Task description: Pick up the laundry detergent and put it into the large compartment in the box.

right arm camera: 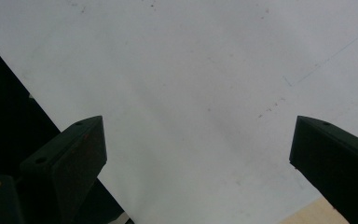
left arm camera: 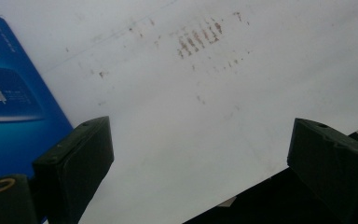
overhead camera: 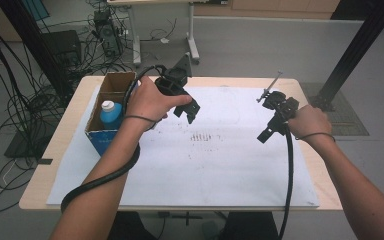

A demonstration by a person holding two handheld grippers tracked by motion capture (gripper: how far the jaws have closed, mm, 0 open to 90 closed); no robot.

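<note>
A blue cardboard box (overhead camera: 105,107) stands open at the table's left, with a blue bottle with a white cap (overhead camera: 110,114) upright inside it. My left gripper (overhead camera: 189,111) hovers over the white sheet just right of the box, jaws wide apart and empty. In the left gripper view the box's blue side (left arm camera: 14,107) lies at the left, beside my left gripper (left arm camera: 200,163). My right gripper (overhead camera: 269,131) hangs above the sheet's right half, open and empty. In the right gripper view my right gripper (right arm camera: 198,163) looks down on bare white sheet (right arm camera: 186,84).
A white sheet (overhead camera: 220,165) covers most of the wooden table (overhead camera: 55,150); faint brown marks (overhead camera: 203,137) sit near its middle. Black cables trail from both grippers toward the front edge. Cables, equipment and a dark post stand on the floor beyond the table.
</note>
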